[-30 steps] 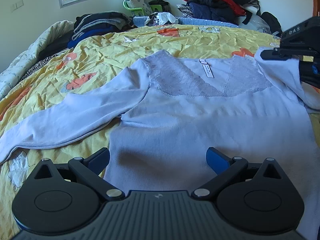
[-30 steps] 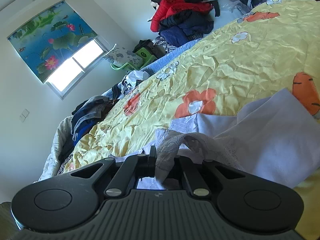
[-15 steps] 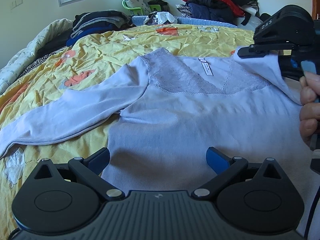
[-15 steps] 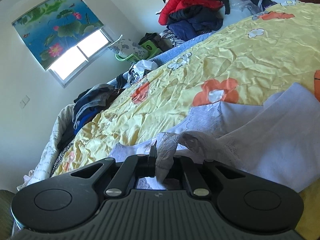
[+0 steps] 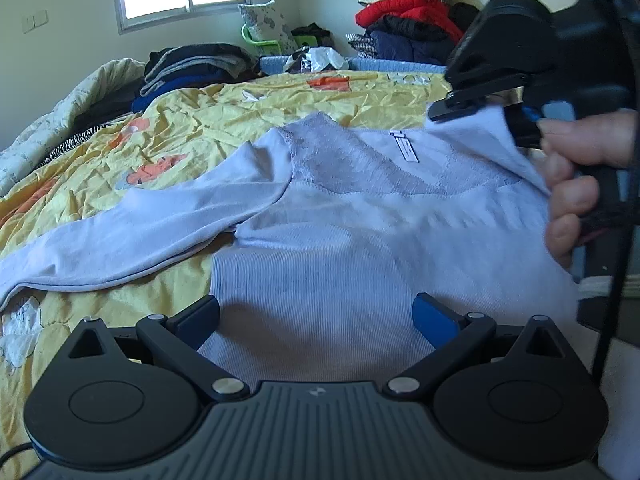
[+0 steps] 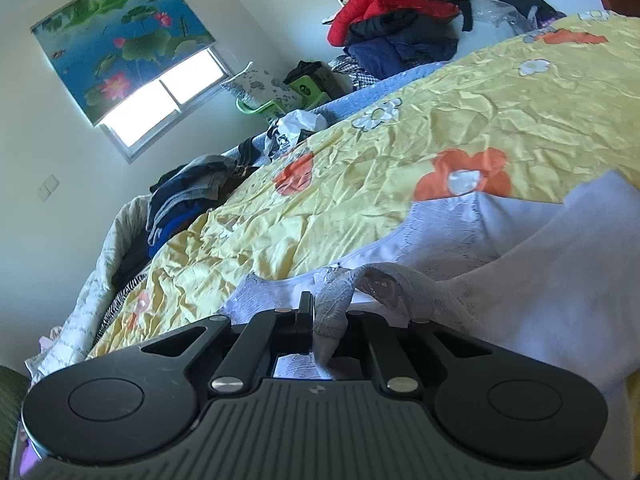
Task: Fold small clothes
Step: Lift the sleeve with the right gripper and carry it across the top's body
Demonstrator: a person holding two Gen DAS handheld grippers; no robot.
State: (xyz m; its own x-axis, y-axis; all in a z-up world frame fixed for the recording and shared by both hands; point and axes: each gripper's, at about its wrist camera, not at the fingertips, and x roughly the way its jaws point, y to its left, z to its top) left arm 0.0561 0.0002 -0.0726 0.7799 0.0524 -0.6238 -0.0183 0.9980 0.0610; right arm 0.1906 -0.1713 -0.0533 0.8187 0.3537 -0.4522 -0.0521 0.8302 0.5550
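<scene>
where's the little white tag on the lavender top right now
In the left wrist view the white tag lies at the back of the neckline of the lavender top, between its lace shoulder panels, just left of the right gripper.

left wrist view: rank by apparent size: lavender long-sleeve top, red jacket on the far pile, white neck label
1. lavender long-sleeve top
2. red jacket, far off, so true size unsure
3. white neck label

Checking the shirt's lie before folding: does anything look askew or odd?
The lilac top lies inside out, its label showing. Its left sleeve trails sideways, and the right tool holds the lace shoulder lifted.
</scene>
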